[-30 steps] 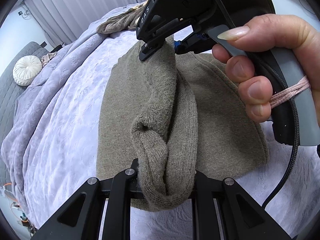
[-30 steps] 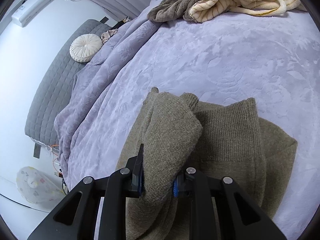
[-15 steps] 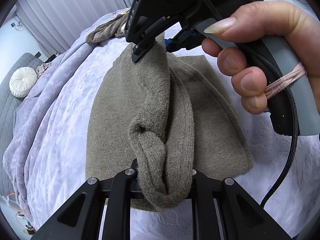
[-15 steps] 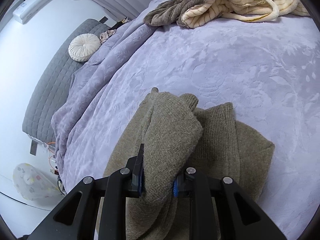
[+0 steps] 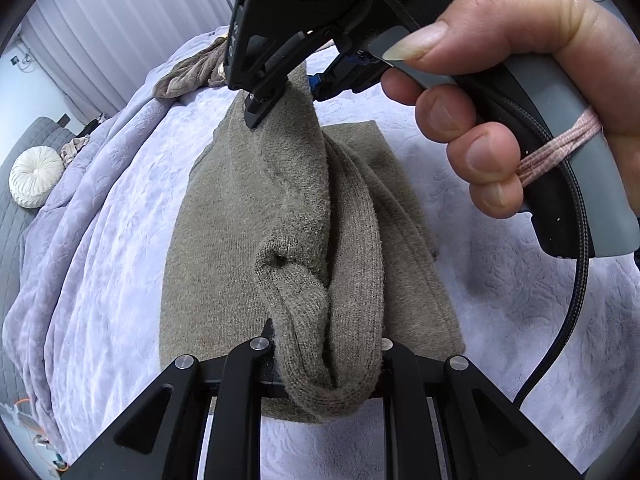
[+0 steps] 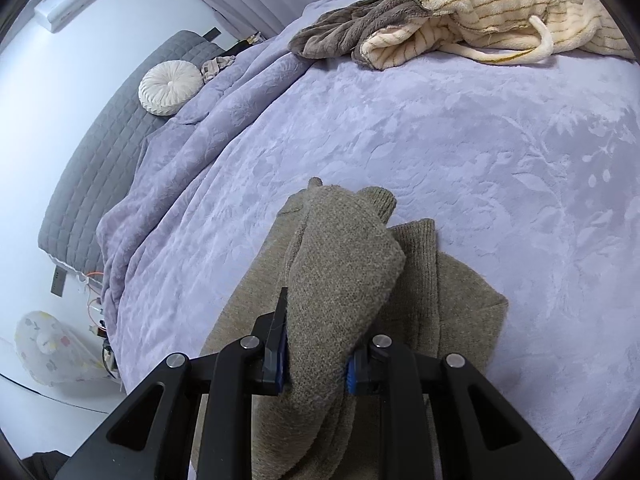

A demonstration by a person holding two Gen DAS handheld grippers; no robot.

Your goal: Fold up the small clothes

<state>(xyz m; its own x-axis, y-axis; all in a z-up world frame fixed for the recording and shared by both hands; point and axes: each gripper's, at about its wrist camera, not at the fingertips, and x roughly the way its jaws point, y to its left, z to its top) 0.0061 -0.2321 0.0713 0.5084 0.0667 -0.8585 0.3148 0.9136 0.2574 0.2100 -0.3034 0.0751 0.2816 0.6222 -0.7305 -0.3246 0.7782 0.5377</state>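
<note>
An olive-brown knit sweater (image 5: 240,216) hangs folded between both grippers above the lilac bedspread (image 5: 120,184). My left gripper (image 5: 326,364) is shut on its near bunched edge, where a ribbed cuff shows. My right gripper (image 5: 282,98), held by a hand, is shut on the far edge. In the right wrist view the right gripper (image 6: 316,364) pinches a thick fold of the sweater (image 6: 340,264), and the rest drapes down below it onto the bedspread (image 6: 440,152).
A pile of cream striped and brown fleece clothes (image 6: 460,20) lies at the far side of the bed. A round white cushion (image 6: 170,86) sits on a grey quilted sofa (image 6: 100,140) to the left. Floor clutter (image 6: 52,348) lies beyond the bed's left edge.
Both grippers have lifted the sweater higher and drawn it nearer. The hanging part looks narrower. Both grips stay unchanged.
</note>
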